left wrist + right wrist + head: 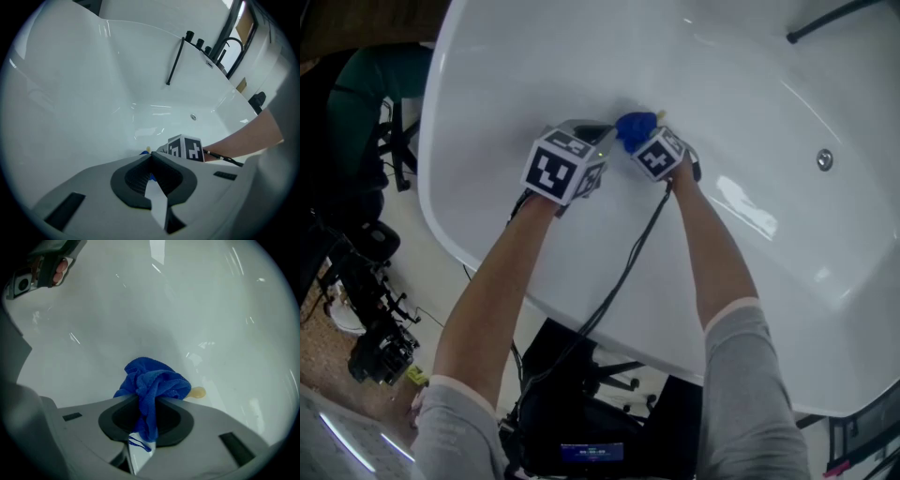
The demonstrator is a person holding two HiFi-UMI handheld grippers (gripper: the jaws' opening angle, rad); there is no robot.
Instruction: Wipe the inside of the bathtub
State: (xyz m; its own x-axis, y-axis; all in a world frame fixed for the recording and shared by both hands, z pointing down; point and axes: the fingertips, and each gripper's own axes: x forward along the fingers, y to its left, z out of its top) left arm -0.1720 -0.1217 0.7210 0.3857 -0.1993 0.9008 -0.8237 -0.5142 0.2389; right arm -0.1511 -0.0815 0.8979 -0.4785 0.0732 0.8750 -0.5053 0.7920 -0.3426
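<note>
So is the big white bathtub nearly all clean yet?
Not yet. The right gripper is shut on the bunched blue microfibre cloth, close to the white bathtub wall. A small yellowish smear beside it is left to wipe. The left gripper is shut, empty. What's already wiped, I can't tell.

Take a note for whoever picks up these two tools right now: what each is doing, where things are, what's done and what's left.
Right tool: shut on the blue cloth, bunched up at the inner wall of the white bathtub.
Left tool: shut, empty, close beside the right one.
Yellowish spot sits on the tub surface just beside the cloth, not wiped off.
Done: cannot tell how much is wiped.
Left: probably run the cloth over that spot, then the rest of the inside.
</note>
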